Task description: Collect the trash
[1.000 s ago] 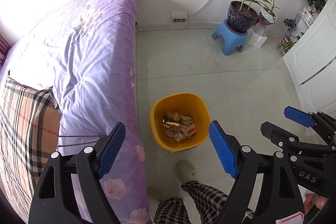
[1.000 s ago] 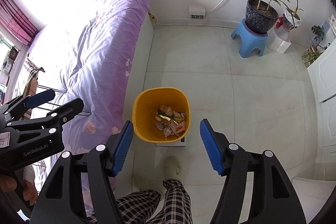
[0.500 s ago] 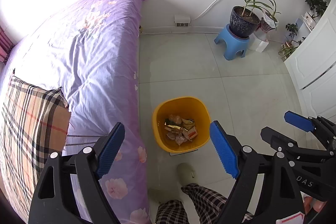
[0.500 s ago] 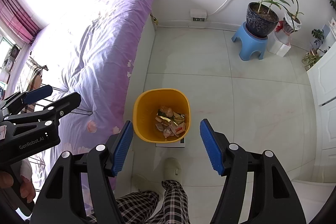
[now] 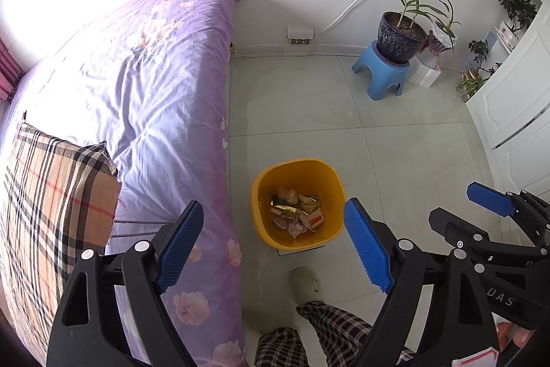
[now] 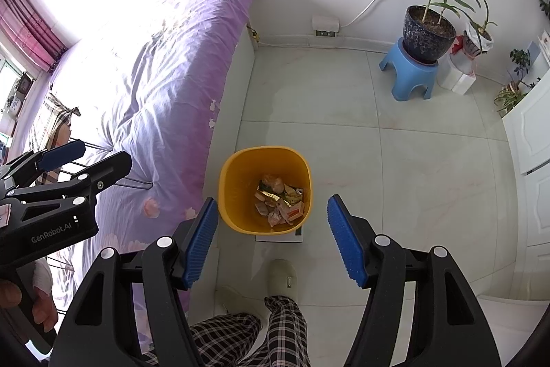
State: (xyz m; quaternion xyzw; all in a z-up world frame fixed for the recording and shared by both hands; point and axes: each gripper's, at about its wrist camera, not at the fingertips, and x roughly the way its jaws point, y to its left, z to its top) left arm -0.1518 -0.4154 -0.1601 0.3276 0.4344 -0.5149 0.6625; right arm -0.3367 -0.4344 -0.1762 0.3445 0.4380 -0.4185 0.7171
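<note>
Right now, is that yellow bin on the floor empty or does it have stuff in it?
Partly filled. The yellow bin stands upright beside the bed, and crumpled wrappers cover its bottom, well below the rim.

A bed (image 5: 147,98) with a purple floral sheet filled the left, a plaid pillow (image 5: 51,205) at its near end. By the far wall, a potted plant (image 5: 402,33) stood on a blue stool (image 5: 381,74). White cabinet doors (image 5: 515,102) lined the right.
</note>
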